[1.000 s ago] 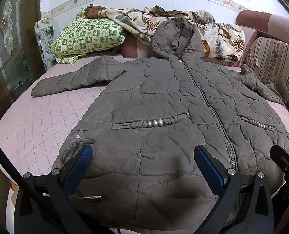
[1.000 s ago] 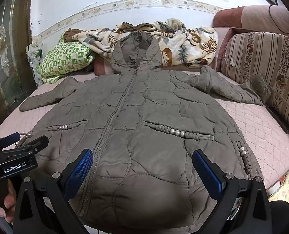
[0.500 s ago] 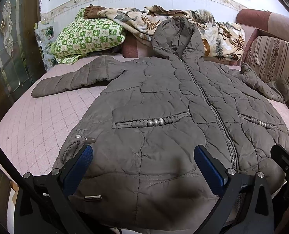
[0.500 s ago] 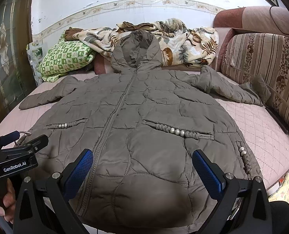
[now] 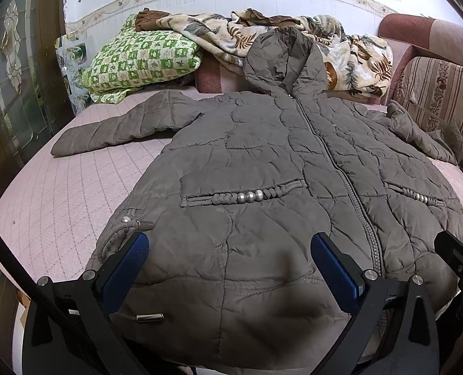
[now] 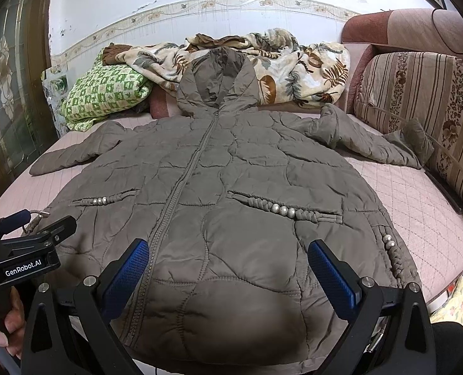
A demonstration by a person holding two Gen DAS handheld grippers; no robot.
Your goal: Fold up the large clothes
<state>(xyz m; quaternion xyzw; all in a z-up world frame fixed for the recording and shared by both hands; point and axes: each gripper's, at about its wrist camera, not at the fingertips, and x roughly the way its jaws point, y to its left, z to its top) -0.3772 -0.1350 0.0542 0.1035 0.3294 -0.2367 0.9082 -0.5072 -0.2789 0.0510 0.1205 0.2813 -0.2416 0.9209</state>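
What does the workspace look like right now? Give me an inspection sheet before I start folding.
Surface: pink quilted bed cover, bare beside the coat.
Job's things: grey quilted coat spread flat, zipped, sleeves out, hood against the bedding.
Clutter: green checked pillow and leaf-print blanket at the far end.
Grippers: left gripper and right gripper open above the hem, holding nothing.
Cables: thin dark cable on the headboard.
Surroundings: striped cushion, white wall, glazed door.

Soft, even indoor light, sharp focus throughout, strong fisheye bending with dark vignetted corners.
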